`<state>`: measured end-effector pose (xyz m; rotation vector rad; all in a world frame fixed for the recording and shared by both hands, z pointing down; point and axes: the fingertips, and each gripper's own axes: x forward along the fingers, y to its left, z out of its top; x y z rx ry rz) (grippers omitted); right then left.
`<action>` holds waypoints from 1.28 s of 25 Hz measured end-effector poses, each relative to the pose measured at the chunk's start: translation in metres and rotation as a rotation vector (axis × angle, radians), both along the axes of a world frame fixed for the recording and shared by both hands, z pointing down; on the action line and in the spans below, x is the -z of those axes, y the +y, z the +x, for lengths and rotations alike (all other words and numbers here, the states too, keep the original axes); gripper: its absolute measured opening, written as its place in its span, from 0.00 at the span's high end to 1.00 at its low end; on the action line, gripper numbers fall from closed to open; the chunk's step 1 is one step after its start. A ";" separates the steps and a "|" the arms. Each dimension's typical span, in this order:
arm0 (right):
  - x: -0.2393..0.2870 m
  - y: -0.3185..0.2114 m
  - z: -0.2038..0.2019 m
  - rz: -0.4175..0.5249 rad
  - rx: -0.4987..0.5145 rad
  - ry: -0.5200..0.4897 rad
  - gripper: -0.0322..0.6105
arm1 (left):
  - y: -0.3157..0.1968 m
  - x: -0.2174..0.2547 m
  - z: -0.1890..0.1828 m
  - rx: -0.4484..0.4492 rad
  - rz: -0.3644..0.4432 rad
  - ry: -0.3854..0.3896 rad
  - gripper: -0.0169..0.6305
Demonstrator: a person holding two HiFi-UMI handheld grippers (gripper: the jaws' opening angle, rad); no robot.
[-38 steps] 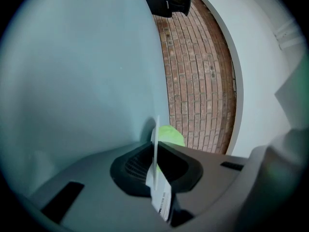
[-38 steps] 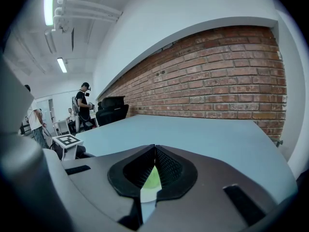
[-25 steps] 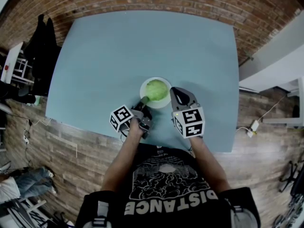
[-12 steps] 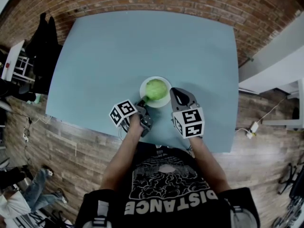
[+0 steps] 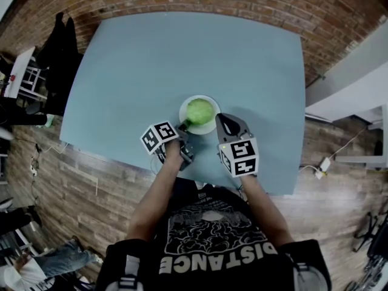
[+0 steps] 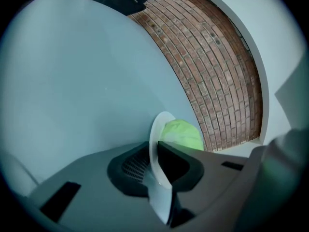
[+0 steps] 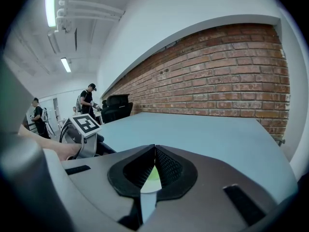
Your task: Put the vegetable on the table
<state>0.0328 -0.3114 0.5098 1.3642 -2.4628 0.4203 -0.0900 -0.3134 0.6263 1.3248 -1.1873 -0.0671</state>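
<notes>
Pinching the white plate (image 5: 195,98) at its near-left rim with the left gripper (image 6: 157,159), jaws pressed onto the thin edge; clamping the near-right rim likewise, it seems, with the right gripper (image 7: 153,172). Lying mid-plate, just beyond and between both sets of jaws and about equally near each: the green vegetable (image 5: 200,111), over the table (image 5: 182,47) by its near edge. Looking round, showing no clear long axis or pointing direction.

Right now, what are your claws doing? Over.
Left claw shut on rim of white round plate. Right claw shut on its right rim. Round green vegetable on plate, not yet on blue table. Nothing blocking.
</notes>
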 end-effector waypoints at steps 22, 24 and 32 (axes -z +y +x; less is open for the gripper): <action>-0.004 0.015 0.003 -0.027 0.016 -0.017 0.94 | 0.006 0.002 -0.002 -0.180 -0.019 -0.412 0.86; -0.004 0.016 0.002 -0.025 0.012 -0.017 0.94 | 0.005 0.002 -0.002 -0.197 -0.020 -0.435 0.86; -0.004 0.024 0.002 -0.025 -0.013 -0.010 0.94 | 0.006 0.006 -0.007 -0.287 0.016 -0.605 0.86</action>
